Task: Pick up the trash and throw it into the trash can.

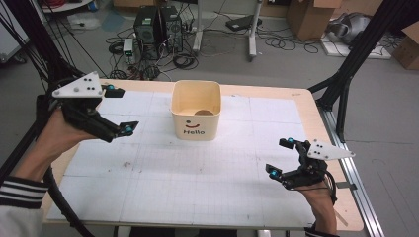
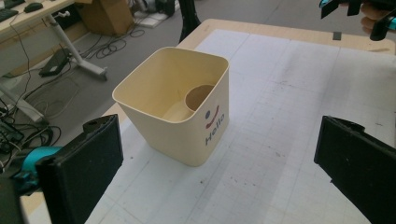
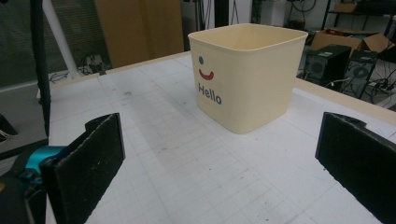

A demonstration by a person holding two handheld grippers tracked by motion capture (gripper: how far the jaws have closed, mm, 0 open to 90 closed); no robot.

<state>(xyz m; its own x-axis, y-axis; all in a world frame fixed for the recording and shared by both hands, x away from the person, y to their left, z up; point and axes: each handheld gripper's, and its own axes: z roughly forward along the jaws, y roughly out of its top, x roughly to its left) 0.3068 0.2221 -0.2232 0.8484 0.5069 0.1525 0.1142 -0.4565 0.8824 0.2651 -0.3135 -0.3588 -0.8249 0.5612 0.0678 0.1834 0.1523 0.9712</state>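
A cream square bin [image 1: 195, 121] with "Hello" and a red smile printed on its front stands at the middle back of the table. A round brown disc [image 1: 202, 112] lies on its floor. My left gripper [image 1: 122, 109] hovers open to the left of the bin, raised above the mat. My right gripper [image 1: 280, 157] is open near the right front, low over the mat. In the left gripper view the bin [image 2: 177, 116] and disc [image 2: 198, 97] lie ahead of the wide-apart jaws. In the right gripper view the bin [image 3: 247, 74] stands ahead, nothing between the jaws.
The table carries a white gridded mat [image 1: 197, 173] with a wooden border. Black frame posts [image 1: 356, 54] rise at the right and left. On the floor behind are computer towers [image 1: 158, 27], cables and cardboard boxes [image 1: 309, 17].
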